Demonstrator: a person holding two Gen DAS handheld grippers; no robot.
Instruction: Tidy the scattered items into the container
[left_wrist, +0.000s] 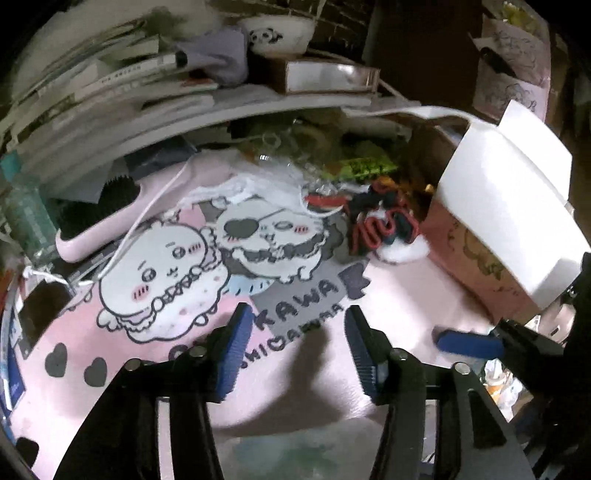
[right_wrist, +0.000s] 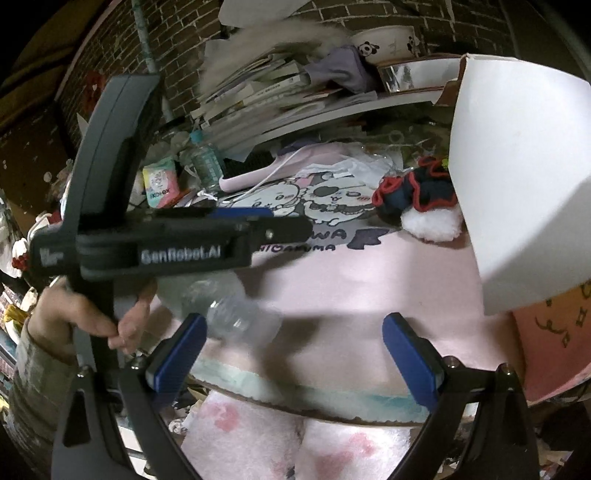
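- Blue-padded left gripper (left_wrist: 295, 347) hovers over our pink mat (left_wrist: 399, 306), jaws apart, empty.
- Our right gripper (right_wrist: 295, 354) gapes too, holding nothing.
- Ahead-right of both, the red-trimmed dark cloth (left_wrist: 380, 221) lies bunched beside the container (left_wrist: 517, 206), long axis unclear.

Pink cartoon desk mat (left_wrist: 388, 306), scrunchies (left_wrist: 384, 225), hairbrush (left_wrist: 107, 218), box (left_wrist: 476, 254)

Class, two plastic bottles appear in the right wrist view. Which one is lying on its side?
The clear bottle near the right gripper's left finger lies tipped over on the pink mat; the blue-capped bottle stands upright.
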